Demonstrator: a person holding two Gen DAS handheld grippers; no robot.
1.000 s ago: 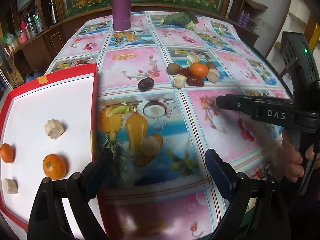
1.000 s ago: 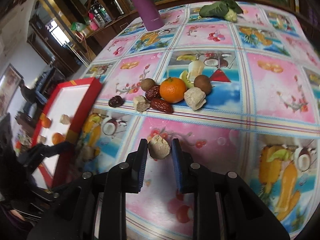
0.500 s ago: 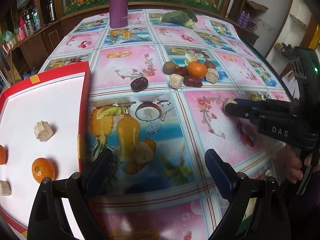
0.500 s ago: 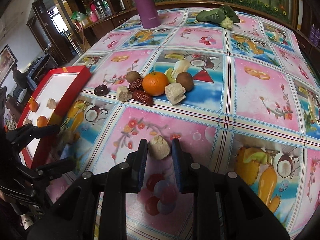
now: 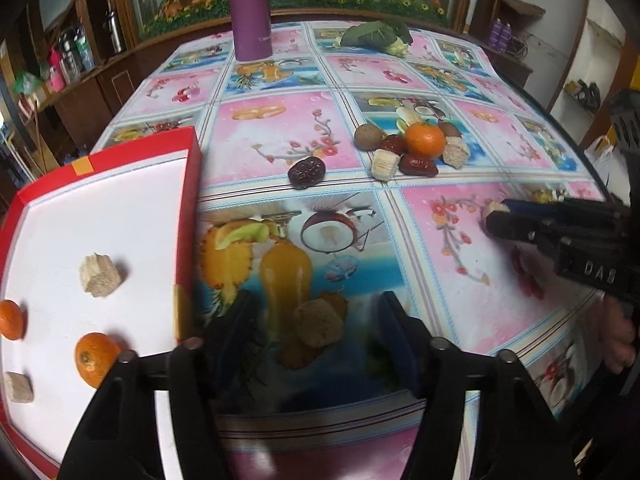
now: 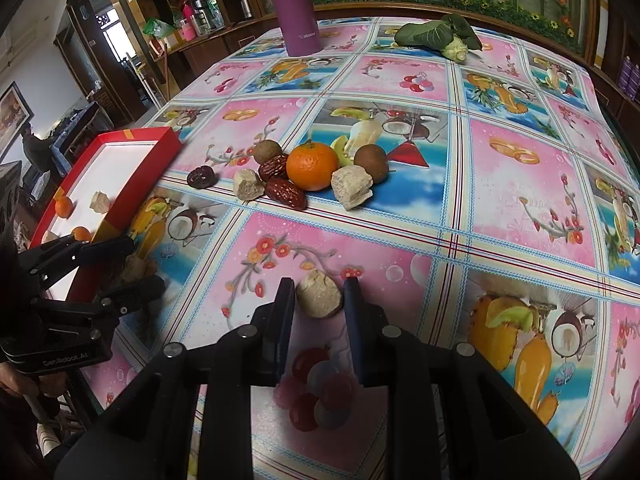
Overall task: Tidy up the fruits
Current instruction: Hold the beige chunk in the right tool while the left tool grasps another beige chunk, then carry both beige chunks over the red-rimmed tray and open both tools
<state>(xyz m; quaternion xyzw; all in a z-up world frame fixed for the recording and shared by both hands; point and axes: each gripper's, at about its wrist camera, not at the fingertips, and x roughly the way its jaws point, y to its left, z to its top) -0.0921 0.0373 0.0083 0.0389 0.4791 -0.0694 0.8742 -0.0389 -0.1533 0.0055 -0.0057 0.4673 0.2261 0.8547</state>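
Note:
My right gripper (image 6: pixel 320 286) is shut on a tan fruit chunk (image 6: pixel 319 298) just above the tablecloth; it also shows in the left wrist view as the right gripper (image 5: pixel 504 220). My left gripper (image 5: pixel 316 332) is open, its fingers on either side of another tan chunk (image 5: pixel 318 322) lying beside the red tray (image 5: pixel 192 200). In the tray lie two tangerines (image 5: pixel 94 358) and two tan chunks (image 5: pixel 100 276). A pile with a tangerine (image 6: pixel 312 166), red dates (image 6: pixel 286 194), brown round fruits and chunks sits mid-table.
A purple flask (image 6: pixel 298 12) and a leafy green vegetable (image 6: pixel 436 34) stand at the far end of the table. One dark date (image 5: pixel 306 172) lies apart from the pile. A hand (image 5: pixel 618 336) holds the right gripper near the table's right edge.
The left gripper's fingers have come closer together around the chunk by the tray. The right gripper has drawn back from the pile, still holding its chunk.

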